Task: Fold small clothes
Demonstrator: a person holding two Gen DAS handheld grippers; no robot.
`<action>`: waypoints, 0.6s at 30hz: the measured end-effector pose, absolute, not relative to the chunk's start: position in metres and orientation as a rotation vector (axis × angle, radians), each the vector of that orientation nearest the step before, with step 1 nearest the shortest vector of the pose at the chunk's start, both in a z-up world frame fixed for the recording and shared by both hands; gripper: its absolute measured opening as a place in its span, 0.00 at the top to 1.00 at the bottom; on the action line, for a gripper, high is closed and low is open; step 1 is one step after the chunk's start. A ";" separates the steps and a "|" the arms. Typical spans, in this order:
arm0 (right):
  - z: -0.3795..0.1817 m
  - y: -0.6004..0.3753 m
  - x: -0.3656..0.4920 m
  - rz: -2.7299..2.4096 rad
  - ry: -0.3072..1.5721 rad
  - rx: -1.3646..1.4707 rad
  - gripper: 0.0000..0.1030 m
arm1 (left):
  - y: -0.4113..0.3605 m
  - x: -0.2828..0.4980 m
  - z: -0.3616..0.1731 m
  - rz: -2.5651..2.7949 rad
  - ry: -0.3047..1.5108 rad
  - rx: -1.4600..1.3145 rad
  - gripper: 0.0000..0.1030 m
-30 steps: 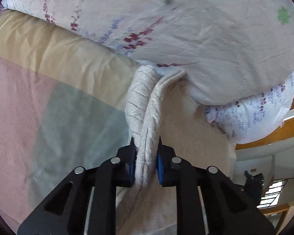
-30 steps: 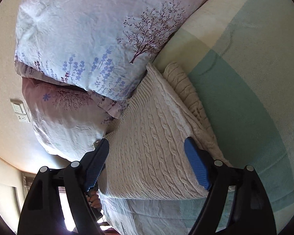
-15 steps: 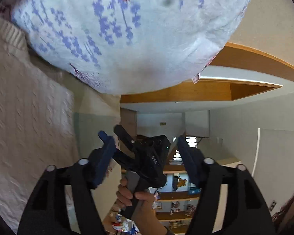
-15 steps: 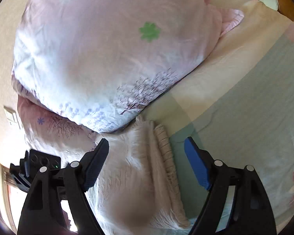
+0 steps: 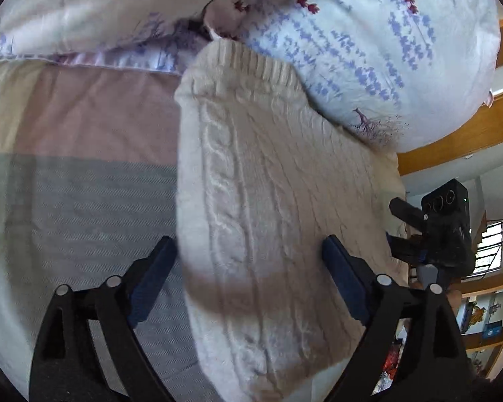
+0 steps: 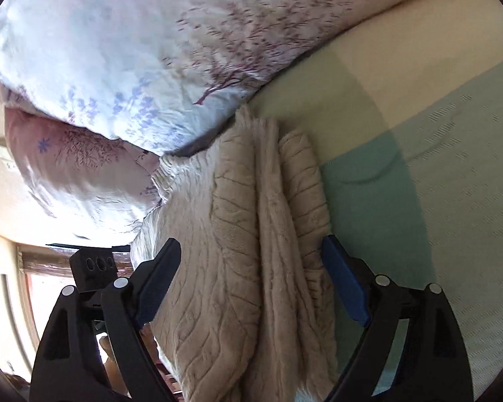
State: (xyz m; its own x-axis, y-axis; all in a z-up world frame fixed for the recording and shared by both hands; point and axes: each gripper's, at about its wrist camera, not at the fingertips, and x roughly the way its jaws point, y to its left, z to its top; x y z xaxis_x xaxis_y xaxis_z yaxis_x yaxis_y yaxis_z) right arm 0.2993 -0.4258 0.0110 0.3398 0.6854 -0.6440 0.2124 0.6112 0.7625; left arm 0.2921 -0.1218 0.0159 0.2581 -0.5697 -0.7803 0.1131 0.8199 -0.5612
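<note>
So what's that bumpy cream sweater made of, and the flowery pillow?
The folded cream cable-knit sweater looks like soft, fuzzy wool or acrylic yarn: twisted cable ribs and a matte nap show. The white floral pillow seems covered in smooth, thin woven cotton, judging by its fine wrinkles.

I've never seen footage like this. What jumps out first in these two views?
A cream cable-knit sweater, folded, lies on a bed sheet of pastel blocks, its far end against big floral pillows. In each view a pair of black fingers with blue pads frames it: the left gripper and right gripper, both open and holding nothing.
</note>
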 end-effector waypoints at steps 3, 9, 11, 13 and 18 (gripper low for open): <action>0.007 -0.419 0.292 0.343 1.229 0.894 0.62 | -0.137 0.297 0.013 -0.512 1.221 -0.451 0.38; 0.035 -0.396 0.261 0.476 1.115 1.039 0.69 | -0.092 0.274 0.051 -0.638 1.142 -0.496 0.65; 0.044 -0.373 0.254 0.526 1.122 1.002 0.69 | -0.071 0.253 0.072 -0.615 1.079 -0.424 0.63; 0.043 -0.348 0.253 0.533 1.171 0.915 0.64 | -0.053 0.242 0.077 -0.532 1.068 -0.356 0.51; 0.061 -0.342 0.249 0.300 1.112 0.736 0.59 | -0.014 0.209 0.079 -0.221 1.025 -0.151 0.27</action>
State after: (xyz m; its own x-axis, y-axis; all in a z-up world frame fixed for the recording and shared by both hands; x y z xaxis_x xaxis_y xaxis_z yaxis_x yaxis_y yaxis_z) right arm 0.2487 -0.3423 0.0613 0.4340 0.5641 -0.7024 0.1343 0.7305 0.6696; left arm 0.2091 -0.0143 0.0787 0.4994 -0.2527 -0.8287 0.1116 0.9673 -0.2278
